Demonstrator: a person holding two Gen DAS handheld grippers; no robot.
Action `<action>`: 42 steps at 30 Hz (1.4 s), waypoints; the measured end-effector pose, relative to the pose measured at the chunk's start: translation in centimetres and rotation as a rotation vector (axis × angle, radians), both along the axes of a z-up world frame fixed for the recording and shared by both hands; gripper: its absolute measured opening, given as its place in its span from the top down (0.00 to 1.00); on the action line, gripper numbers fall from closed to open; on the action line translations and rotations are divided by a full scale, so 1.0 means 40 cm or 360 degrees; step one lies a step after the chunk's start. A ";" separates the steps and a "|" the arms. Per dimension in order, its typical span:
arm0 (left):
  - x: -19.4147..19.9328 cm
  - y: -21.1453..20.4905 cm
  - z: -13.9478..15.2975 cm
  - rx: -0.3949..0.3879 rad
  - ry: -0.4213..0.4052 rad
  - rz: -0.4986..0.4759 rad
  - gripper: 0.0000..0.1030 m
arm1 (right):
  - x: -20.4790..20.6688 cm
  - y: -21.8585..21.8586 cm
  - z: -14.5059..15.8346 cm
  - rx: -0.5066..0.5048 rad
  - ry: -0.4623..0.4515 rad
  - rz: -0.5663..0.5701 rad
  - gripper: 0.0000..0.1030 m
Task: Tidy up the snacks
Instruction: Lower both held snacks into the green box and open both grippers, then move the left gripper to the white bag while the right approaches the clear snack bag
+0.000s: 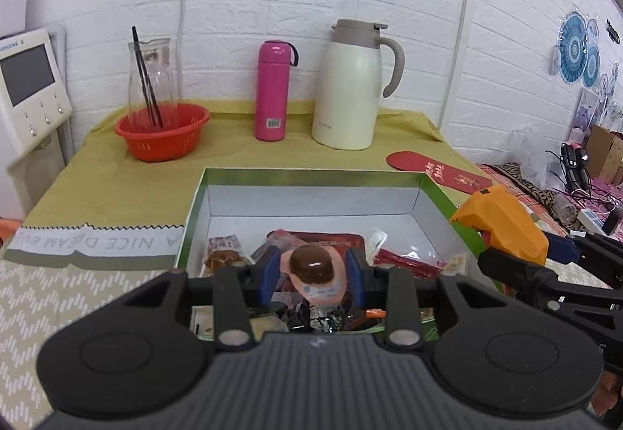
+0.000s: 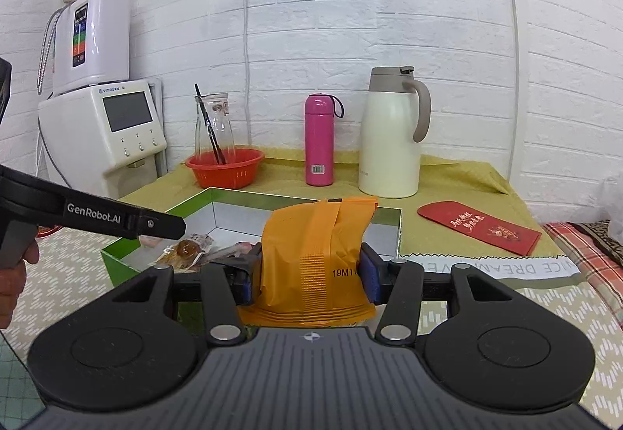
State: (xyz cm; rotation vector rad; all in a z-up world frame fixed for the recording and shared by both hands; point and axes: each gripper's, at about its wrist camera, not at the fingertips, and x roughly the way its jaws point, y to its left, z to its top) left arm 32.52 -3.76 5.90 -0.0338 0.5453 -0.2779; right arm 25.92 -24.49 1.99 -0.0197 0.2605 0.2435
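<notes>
Grippers (image 1: 313, 274) over snack-filled box (image 1: 311, 175)

My left gripper (image 1: 313, 276) pinches a small pink-sealed brown jelly cup (image 1: 311, 266) over the green-rimmed open cardboard box (image 1: 311, 173). At three o'clock, an orange snack packet (image 1: 502, 223).

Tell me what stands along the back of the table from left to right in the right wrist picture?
Red basket with a glass jug in it → pink bottle → white kettle.
</notes>
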 end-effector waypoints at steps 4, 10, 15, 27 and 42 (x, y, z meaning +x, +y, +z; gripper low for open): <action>0.045 -0.006 -0.025 -0.0005 0.0059 0.0007 0.67 | 0.055 -0.004 -0.018 0.0009 0.0053 -0.0010 0.18; 0.086 -0.012 -0.051 -0.0020 0.0114 -0.0018 0.58 | 0.110 0.018 -0.055 -0.0032 0.0120 0.0053 0.11; 0.063 -0.002 -0.042 -0.0039 -0.0036 0.0092 0.10 | 0.086 0.038 -0.053 -0.0127 0.0021 0.0100 0.00; -0.011 0.011 -0.018 0.0004 0.0024 0.0111 0.10 | -0.003 0.042 -0.016 -0.0186 -0.0029 0.0112 0.00; -0.233 0.008 0.009 0.0018 0.0095 -0.0033 0.10 | -0.213 0.052 0.025 -0.0300 -0.0066 0.0107 0.00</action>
